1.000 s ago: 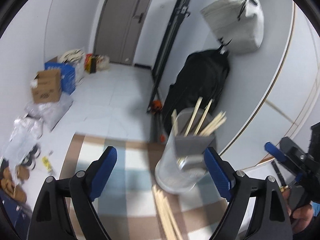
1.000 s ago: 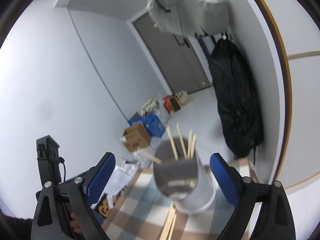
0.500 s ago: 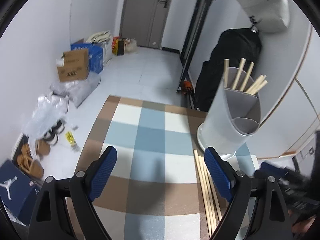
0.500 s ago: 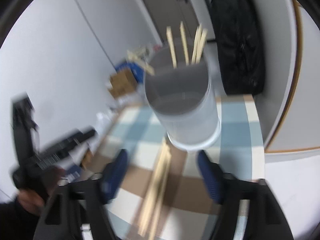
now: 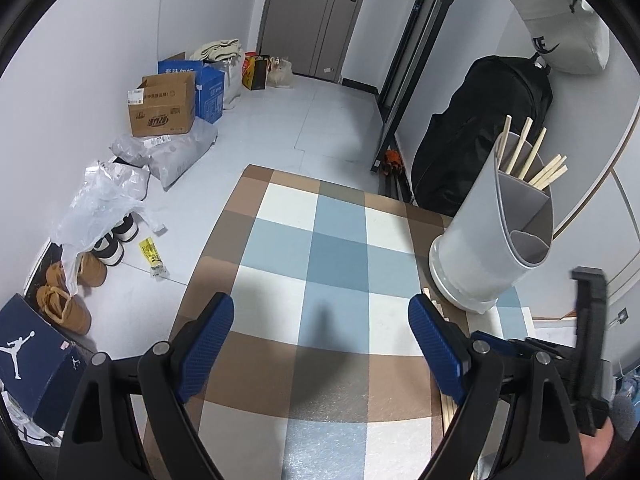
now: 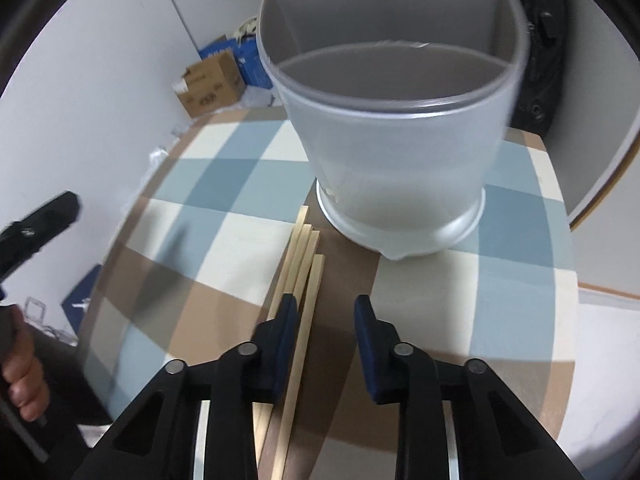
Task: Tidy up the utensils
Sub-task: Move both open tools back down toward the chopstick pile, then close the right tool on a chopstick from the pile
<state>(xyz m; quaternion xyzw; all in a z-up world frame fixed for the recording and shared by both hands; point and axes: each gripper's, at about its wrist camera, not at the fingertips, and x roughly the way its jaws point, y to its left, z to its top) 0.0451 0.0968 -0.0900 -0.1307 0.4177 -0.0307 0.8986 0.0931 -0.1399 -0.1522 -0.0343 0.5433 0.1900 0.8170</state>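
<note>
A grey, divided utensil holder [image 5: 480, 248] stands at the right side of a checked cloth, with several wooden chopsticks [image 5: 528, 156] sticking out of its back compartment. In the right wrist view the holder [image 6: 400, 152] fills the top, and several loose chopsticks [image 6: 300, 256] lie on the cloth just in front of it. My right gripper [image 6: 326, 302] hangs low over them with its jaws closing. One chopstick lies between them beside the left finger, and the pads do not press on it. My left gripper [image 5: 320, 304] stands open over bare cloth, to the left of the holder.
The checked cloth [image 5: 320, 240] covers a round table whose edge [image 6: 576, 280] curves close by on the right. A black bag [image 5: 480, 128] leans on the wall behind the holder. Cardboard boxes [image 5: 160, 108], plastic bags and shoes [image 5: 64, 304] lie on the floor to the left.
Both grippers have sunk and tipped down toward the table. The right one came close over the loose chopsticks and its jaws narrowed from wide to a small gap. The left jaws stayed wide.
</note>
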